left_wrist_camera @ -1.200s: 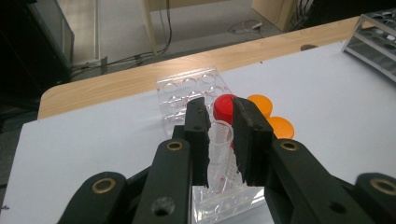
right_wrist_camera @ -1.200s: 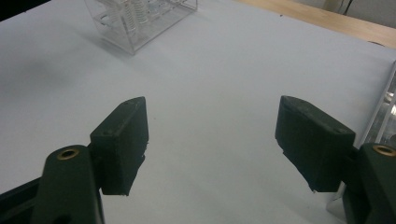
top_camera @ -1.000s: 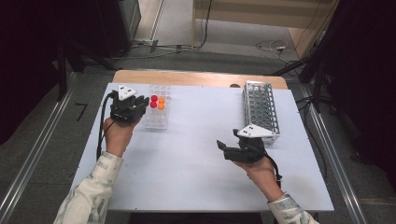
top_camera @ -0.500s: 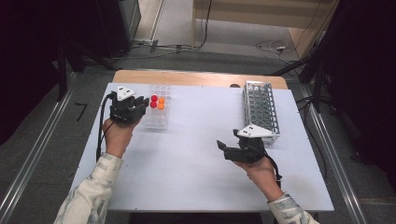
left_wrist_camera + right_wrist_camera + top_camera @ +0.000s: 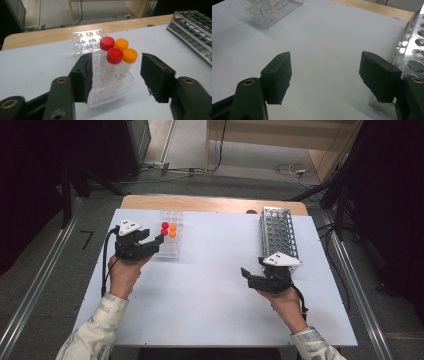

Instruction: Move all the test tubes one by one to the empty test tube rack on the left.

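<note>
A clear plastic rack [image 5: 170, 249] stands at the table's far left with two red-capped tubes [image 5: 114, 55] and two orange-capped tubes [image 5: 129, 55] upright in it. My left gripper [image 5: 156, 241] sits right at the rack's near side. Its jaws have just been opening, and in the left gripper view [image 5: 116, 72] they stand apart on either side of the tubes without pressing on them. The left pad [image 5: 83, 77] lies close to the rack's wall [image 5: 110, 93]. My right gripper [image 5: 247, 277] rests low over the bare table, open [image 5: 325, 72], nothing between its jaws.
A metal test-tube rack [image 5: 279, 232] lies along the right side, just beyond my right hand, and its edge [image 5: 412, 50] shows beside the right jaw. A wooden strip [image 5: 210, 203] runs along the table's far edge. White table surface [image 5: 210, 285] spreads between the hands.
The left gripper's jaws have spread apart at the clear rack. Neither hand has shifted, and the right gripper looks the same.
</note>
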### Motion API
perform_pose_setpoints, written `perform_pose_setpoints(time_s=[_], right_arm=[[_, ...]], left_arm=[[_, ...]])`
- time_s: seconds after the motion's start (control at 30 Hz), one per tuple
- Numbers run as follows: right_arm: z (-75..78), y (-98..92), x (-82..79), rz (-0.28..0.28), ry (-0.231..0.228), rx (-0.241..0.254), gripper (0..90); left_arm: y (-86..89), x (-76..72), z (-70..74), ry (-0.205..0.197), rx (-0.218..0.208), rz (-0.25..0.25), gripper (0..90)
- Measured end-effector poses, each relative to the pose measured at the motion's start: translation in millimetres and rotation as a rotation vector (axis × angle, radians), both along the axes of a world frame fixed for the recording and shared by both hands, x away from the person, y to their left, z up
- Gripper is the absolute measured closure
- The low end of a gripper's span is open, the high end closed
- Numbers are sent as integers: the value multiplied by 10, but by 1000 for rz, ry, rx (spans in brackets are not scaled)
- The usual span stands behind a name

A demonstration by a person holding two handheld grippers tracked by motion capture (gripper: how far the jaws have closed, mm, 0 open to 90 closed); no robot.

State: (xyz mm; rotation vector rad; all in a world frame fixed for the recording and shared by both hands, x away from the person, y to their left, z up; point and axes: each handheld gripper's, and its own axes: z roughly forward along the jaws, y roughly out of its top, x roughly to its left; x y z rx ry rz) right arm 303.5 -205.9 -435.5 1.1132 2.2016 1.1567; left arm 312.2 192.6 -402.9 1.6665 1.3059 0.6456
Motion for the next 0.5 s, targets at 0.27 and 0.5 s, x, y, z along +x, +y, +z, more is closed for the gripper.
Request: perform_pose_setpoints(time_s=[0.27,0.5], right_arm=[[13,-379,-53,-76,-31,4,246],[-9,-835,-158,-187,-51,4,246]], left_arm=[[52,-287,-177,25,-5,22,241],[197,-614,-328,-6,22,101,171]])
